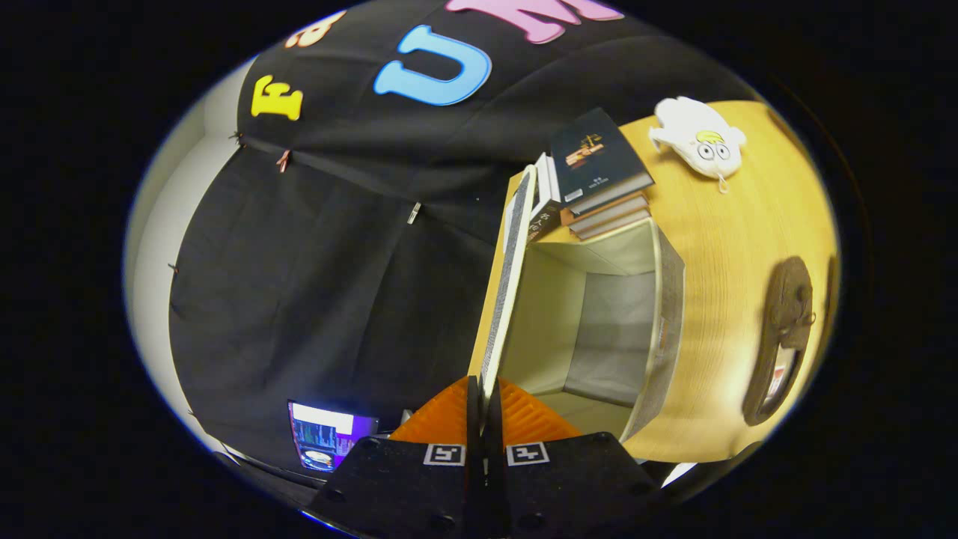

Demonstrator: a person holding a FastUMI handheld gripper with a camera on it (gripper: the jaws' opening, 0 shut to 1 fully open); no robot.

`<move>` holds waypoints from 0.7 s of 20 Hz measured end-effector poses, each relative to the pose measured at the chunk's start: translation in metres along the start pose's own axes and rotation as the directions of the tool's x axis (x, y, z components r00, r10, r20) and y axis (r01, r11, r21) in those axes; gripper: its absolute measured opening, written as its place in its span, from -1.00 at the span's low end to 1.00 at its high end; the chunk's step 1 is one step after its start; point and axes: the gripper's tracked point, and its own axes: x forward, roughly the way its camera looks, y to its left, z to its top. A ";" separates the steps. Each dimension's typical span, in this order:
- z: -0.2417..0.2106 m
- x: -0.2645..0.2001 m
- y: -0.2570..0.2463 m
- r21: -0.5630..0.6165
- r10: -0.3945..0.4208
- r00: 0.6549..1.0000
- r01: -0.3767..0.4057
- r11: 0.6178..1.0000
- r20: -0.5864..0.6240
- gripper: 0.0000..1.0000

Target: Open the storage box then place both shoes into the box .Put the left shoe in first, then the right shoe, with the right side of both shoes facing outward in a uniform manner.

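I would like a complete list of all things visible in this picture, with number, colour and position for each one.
storage box: one, grey outside and pale inside, on the table, just ahead of the fingers, open and with nothing inside.
lid: one, grey with pale edge, swung up from the box, its edge pinched between the fingers.
books: a stack, top one dark, at the far end of the box.
plush toy: one, white, on the table beyond the books.
shoe: one seen clearly, brown, on the table beside the box.
table: one, light wood.
screen: one, lit, low beside the fingers.
gripper: one, fingers closed on the lid edge.
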 end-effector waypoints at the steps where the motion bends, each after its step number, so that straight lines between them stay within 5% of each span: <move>1: 0.001 0.005 0.014 -0.019 0.014 1.000 -0.014 1.000 -0.007 -0.89; 14: -0.036 0.140 0.105 -0.108 0.004 0.997 -0.012 0.994 -0.076 -0.89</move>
